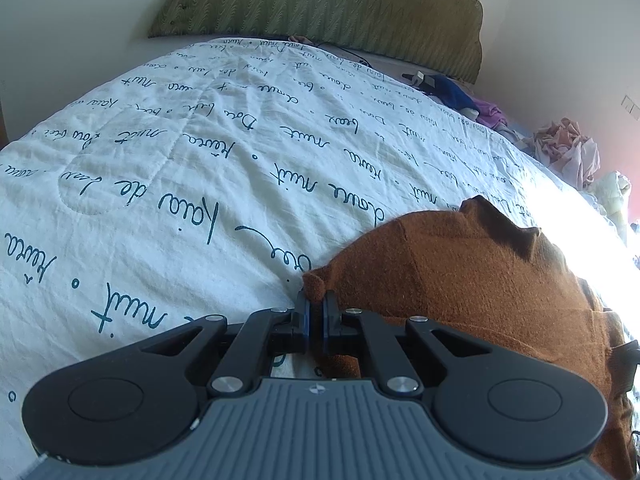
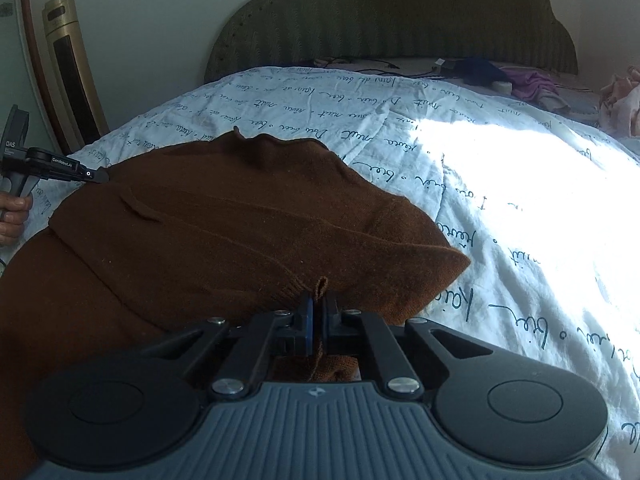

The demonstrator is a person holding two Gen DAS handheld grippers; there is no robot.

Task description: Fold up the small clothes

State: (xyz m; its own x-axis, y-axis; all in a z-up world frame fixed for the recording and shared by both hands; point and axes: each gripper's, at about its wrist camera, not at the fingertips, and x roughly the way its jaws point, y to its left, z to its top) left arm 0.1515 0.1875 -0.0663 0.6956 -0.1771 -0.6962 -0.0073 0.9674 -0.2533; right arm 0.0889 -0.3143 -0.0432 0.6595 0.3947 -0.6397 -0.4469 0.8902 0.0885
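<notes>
A brown knitted garment [image 2: 224, 224] lies spread on the white quilt with blue script [image 2: 500, 184]. It also shows in the left wrist view [image 1: 472, 280], to the right of my left gripper. My left gripper [image 1: 316, 304] is shut on a corner of the brown fabric at its left edge. My right gripper [image 2: 317, 304] is shut on the near edge of the garment, with a tab of fabric sticking up between its fingers. The left gripper also appears in the right wrist view [image 2: 96, 176], pinching the garment's far left corner.
An olive padded headboard [image 2: 392, 20] stands at the far end of the bed. Loose clothes, blue, purple [image 2: 532, 84] and pink [image 1: 568, 148], lie near the pillow end on the right. A gold tower appliance [image 2: 72, 68] stands by the wall on the left.
</notes>
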